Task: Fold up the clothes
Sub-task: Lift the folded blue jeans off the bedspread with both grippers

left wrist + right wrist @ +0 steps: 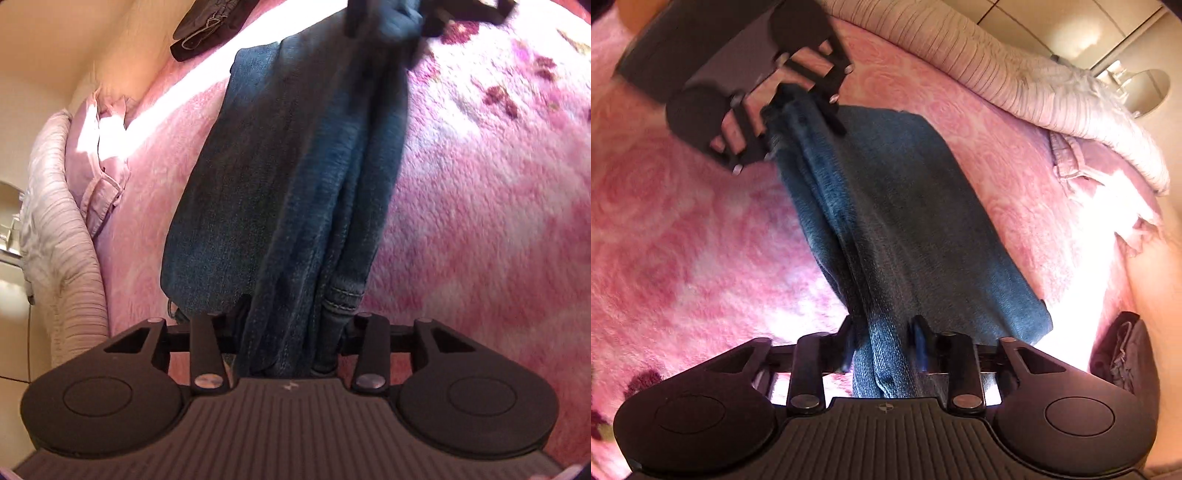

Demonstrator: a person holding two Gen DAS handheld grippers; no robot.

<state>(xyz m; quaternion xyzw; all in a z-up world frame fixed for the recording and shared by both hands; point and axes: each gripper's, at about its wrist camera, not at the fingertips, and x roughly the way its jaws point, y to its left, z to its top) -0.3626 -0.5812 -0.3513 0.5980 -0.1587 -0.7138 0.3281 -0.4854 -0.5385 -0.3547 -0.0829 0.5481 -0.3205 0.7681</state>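
The jeans hang stretched lengthwise above the pink blanket, the left gripper and right gripper each pinching an opposite end, seemingly bunched.

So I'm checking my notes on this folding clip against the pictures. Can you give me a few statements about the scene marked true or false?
1. Both hand-held grippers hold the jeans. True: the left hand-held gripper and the right hand-held gripper each clamp an end.
2. The jeans lie flat and untouched. False: they are stretched between the two grippers above the pink blanket.
3. A dark garment lies on the blanket apart from the jeans. True.
4. The blanket is plain blue. False: it is pink with a flower pattern.
5. A pale pink shirt lies near the bed's edge. True.
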